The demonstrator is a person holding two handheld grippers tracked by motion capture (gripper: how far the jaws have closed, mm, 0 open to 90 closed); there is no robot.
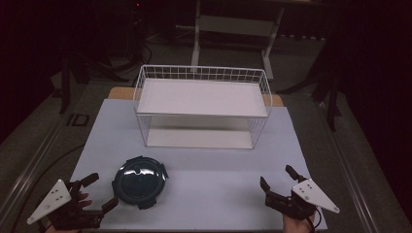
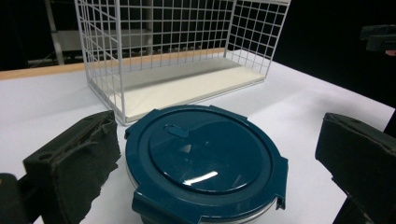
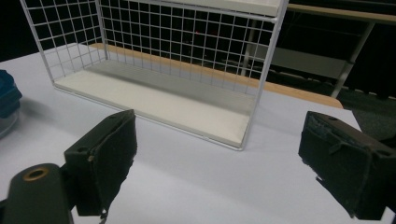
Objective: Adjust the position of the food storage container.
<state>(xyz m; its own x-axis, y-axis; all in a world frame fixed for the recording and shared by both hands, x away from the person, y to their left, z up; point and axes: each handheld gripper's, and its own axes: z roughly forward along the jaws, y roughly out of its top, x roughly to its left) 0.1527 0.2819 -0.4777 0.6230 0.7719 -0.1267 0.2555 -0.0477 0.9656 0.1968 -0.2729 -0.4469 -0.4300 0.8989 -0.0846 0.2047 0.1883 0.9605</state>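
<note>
A round dark-teal lidded container [image 1: 140, 180] sits on the white table at the near left; the left gripper view shows its clip-on lid [image 2: 205, 161] close up. My left gripper [image 1: 103, 191] stands open just left of it, jaws spread wide either side of the container [image 2: 210, 154] without touching. My right gripper [image 1: 278, 177] is open at the near right, nothing between its jaws [image 3: 224, 158]. A white wire shelf rack [image 1: 201, 104] with two white boards stands in the middle of the table, also seen ahead in the gripper views [image 2: 177, 56] [image 3: 154, 60].
The white table top [image 1: 214, 184] ends in a wooden edge [image 1: 277, 100] behind the rack. Dark floor, cables and a white table frame [image 1: 233, 29] lie beyond. Bare table lies between the two grippers and in front of the rack.
</note>
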